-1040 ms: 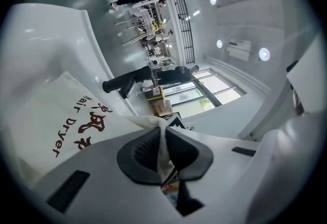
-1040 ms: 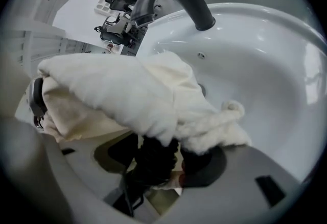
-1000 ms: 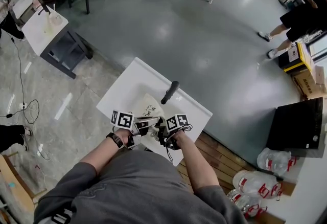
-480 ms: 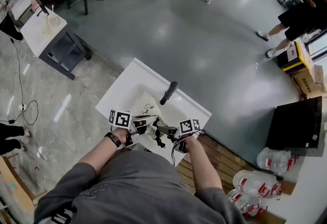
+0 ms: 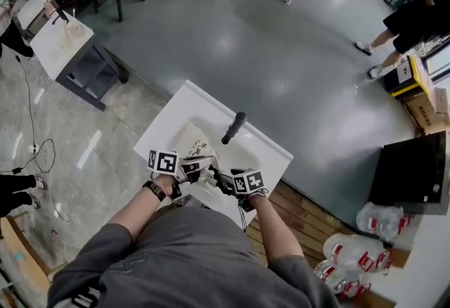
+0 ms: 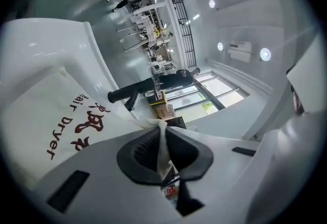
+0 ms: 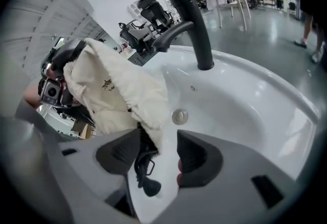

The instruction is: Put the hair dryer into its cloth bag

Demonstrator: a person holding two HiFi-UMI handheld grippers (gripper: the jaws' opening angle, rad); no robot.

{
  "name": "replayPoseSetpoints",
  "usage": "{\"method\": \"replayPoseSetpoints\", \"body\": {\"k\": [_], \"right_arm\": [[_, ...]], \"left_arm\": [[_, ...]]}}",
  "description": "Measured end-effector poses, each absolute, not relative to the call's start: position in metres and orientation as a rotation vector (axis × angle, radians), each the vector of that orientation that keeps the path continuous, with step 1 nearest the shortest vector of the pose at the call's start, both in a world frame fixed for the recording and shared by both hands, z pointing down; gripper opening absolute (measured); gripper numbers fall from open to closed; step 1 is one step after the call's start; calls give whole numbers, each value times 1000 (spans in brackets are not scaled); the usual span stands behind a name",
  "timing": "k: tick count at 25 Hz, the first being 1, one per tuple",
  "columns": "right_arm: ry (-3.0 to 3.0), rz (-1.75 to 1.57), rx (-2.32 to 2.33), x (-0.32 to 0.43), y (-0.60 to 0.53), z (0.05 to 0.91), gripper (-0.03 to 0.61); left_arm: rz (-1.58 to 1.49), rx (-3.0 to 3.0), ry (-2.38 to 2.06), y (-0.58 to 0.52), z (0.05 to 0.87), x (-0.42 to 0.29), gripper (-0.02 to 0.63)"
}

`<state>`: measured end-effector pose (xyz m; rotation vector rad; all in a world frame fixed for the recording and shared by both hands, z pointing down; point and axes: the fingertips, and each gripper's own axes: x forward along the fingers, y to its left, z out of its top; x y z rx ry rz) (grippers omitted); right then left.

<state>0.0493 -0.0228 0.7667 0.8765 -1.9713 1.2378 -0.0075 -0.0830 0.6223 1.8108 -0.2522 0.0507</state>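
Observation:
The cream cloth bag (image 5: 193, 143) with red "Hair Dryer" print (image 6: 56, 115) lies on the white basin top (image 5: 264, 152). My left gripper (image 6: 162, 141) is shut on a fold of the bag's edge at its near end (image 5: 199, 171). From the bag's mouth (image 7: 117, 90) hangs a black cord with its plug (image 7: 145, 166); the dryer's body is hidden. My right gripper (image 7: 158, 154) stands open at that mouth (image 5: 221, 183). Its jaws have just been closing, with the bag's rim and the cord between them and a gap left at the right pad.
A black faucet (image 5: 235, 127) rises behind the bag over the white bowl (image 7: 245, 100) with a round metal button (image 7: 179, 116). A wooden pallet (image 5: 302, 215) and water bottles (image 5: 351, 250) lie at right. A small table (image 5: 60, 36) stands far left; people stand far right (image 5: 415, 18).
The right gripper swung out to the right, then came back in and down to the bag's mouth, rolling as it went. The left gripper kept its hold and stayed put.

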Motion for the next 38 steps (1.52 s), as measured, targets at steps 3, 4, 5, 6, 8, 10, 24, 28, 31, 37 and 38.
{"method": "replayPoseSetpoints", "body": {"k": [3, 4, 5, 6, 8, 10, 24, 28, 31, 37, 38], "right_arm": [[-1962, 1143, 835, 42, -23, 774, 192], [-1957, 1126, 827, 41, -23, 777, 190], [-1956, 1120, 826, 39, -23, 778, 187], [-1959, 1125, 828, 38, -24, 779, 181], [-2000, 1163, 821, 31, -25, 775, 161], [-2056, 1199, 824, 23, -28, 768, 153], [-2013, 1131, 1001, 52, -41, 762, 58], [-1996, 1121, 969, 61, -43, 743, 58], [-1992, 1070, 948, 64, -47, 726, 55], [-2030, 1096, 967, 60, -64, 685, 52], [-2041, 1110, 973, 59, -67, 680, 52]], "left_arm": [[58, 1822, -236, -80, 619, -7, 21], [65, 1827, -229, -78, 618, -6, 21], [73, 1831, -223, -76, 618, -5, 21], [78, 1833, -220, -74, 618, -5, 21], [73, 1829, -217, -74, 618, -5, 21], [68, 1828, -212, -76, 617, -6, 21], [147, 1930, -274, -78, 626, -22, 21], [191, 1992, -328, -86, 628, -34, 21], [299, 2069, -399, -91, 636, -40, 21], [494, 2177, -478, -92, 651, -41, 20], [497, 2181, -484, -93, 651, -41, 20]]}}
